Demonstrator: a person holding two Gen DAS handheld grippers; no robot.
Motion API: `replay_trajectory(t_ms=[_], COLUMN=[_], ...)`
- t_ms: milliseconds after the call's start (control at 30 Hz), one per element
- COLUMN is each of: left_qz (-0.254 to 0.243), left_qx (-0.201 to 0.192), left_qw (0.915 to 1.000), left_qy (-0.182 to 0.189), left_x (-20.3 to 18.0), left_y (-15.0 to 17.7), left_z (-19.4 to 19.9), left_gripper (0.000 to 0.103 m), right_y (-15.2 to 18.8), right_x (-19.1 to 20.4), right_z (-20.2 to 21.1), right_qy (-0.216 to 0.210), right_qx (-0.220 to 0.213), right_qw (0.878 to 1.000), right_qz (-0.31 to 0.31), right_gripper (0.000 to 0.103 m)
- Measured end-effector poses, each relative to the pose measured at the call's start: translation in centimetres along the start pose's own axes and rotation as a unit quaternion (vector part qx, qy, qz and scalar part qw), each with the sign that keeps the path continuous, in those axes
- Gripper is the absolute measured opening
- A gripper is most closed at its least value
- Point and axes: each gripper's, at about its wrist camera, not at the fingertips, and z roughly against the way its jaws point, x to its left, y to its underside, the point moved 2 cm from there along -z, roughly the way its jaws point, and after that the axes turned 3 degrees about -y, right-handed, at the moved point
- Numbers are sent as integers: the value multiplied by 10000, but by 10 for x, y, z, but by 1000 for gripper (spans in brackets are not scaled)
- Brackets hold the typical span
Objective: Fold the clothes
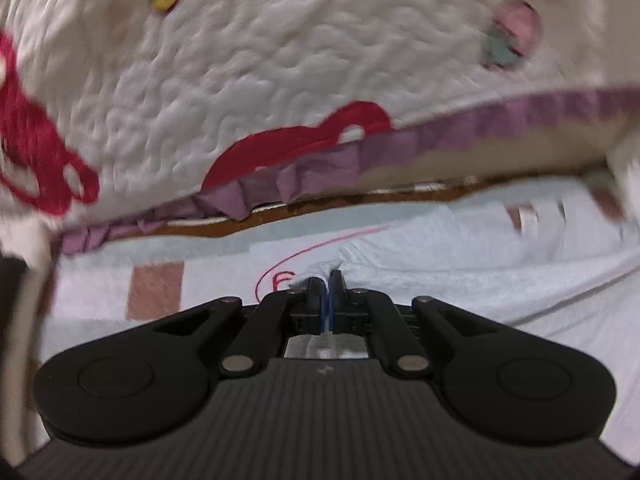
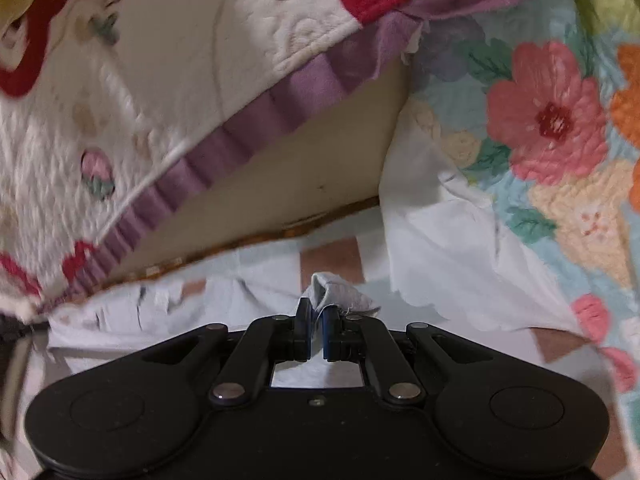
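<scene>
Between each tool's [image 1: 327, 280] [image 2: 316, 312] fingers sits pinched pale garment [image 2: 340, 300] cloth.

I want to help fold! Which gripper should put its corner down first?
Probably the right gripper: its pinched corner of the pale blue cloth sticks up clearly. The left gripper also pinches the cloth, but its hold is less visible.

Pale garment [image 1: 460, 248] on patchwork bedsheet [image 1: 156, 288]
</scene>
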Motion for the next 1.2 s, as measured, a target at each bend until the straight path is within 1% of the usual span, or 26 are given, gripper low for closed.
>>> replay_trajectory(t_ms=[100, 167, 200, 267, 333, 367, 400, 433, 467, 500, 533, 567, 633, 667, 700, 733, 767, 833, 867, 933, 1000, 1067, 1100, 1133, 1167, 1200], left_qz=[29, -17, -60, -145, 74, 191, 361, 536, 574, 596, 618, 503, 243, 79, -153, -365, -579, -763, -889, -919, -936, -966, -987, -1085, -1190, -1237], left_qx=[41, 128, 138, 158, 74, 29, -70, -176, -350, -531, -712, -805, -970, -901, -703, -503, -266, -23, 21, 39, 54, 169, 288, 279, 217, 199], left_qw=[10000, 9999, 9999, 9998, 9999, 9998, 9992, 9980, 9972, 9962, 9949, 9943, 9922, 9913, 9903, 9892, 9868, 9840, 9819, 9817, 9817, 9820, 9821, 9832, 9837, 9845], left_qy=[-21, -44, -46, -49, 25, 64, 170, 284, 318, 343, 368, 485, 739, 961, 1186, 1324, 1489, 1609, 1672, 1667, 1655, 1616, 1579, 1442, 1334, 1231], left_x=[0, -2, -3, -4, 4, 8, 14, 20, 24, 27, 30, 29, 25, 18, 7, -4, -16, -35, -45, -54, -64, -72, -76, -80, -85, -89], left_y=[3, 8, 10, 14, 12, 10, 8, 5, 2, -1, -4, -9, -17, -22, -28, -32, -35, -39, -41, -41, -41, -38, -35, -33, -30, -30], left_z=[-21, -37, -44, -58, -63, -66, -65, -65, -62, -60, -58, -58, -60, -65, -73, -80, -89, -102, -107, -114, -122, -129, -132, -133, -128, -125], left_gripper=[1, 1, 1, 1, 3, 6, 6, 6, 9, 14, 25, 31, 33, 39, 42, 44, 44, 44, 44, 48, 48, 48, 47, 40, 15, 5], right_y=[-6, -5, -6, -7, -8, -9, -10, -11, -12, -14, -14, -15, -12, -11, -10, -8, -8, -9, -7, -2, 4, 10, 12, 14, 16, 12], right_x=[-2, -2, -2, -1, 0, 0, 0, 3, 6, 9, 13, 18, 34, 43, 52, 62, 66, 75, 79, 88, 96, 102, 105, 107, 109, 110], right_z=[-22, -39, -45, -59, -69, -71, -74, -71, -68, -65, -65, -64, -73, -81, -89, -97, -107, -128, -138, -155, -168, -176, -177, -178, -178, -176], right_qy=[-19, 207, 236, 432, 580, 627, 674, 724, 774, 823, 598, 364, -213, -326, -435, -544, -625, -784, -776, -774, -770, -641, -644, -609, -573, -542], right_qx=[29, 77, 109, 270, 325, 297, 268, 124, -22, -169, -206, -240, -30, 74, 179, 283, 364, 525, 579, 715, 848, 831, 722, 642, 563, 444], right_qw=[9999, 9998, 9997, 9984, 9966, 9958, 9949, 9937, 9921, 9901, 9903, 9899, 9858, 9828, 9794, 9756, 9758, 9760, 9759, 9739, 9698, 9650, 9630, 9601, 9569, 9573], right_qz=[-111, -13, 34, 254, 477, 589, 701, 842, 984, 1124, 1237, 1347, 1666, 1814, 1961, 2108, 2063, 1963, 1954, 2008, 2156, 2403, 2517, 2654, 2791, 2806], right_gripper=[6, 6, 6, 6, 8, 12, 21, 27, 32, 34, 35, 35, 35, 34, 34, 34, 34, 34, 35, 38, 44, 45, 42, 35, 14, 7])
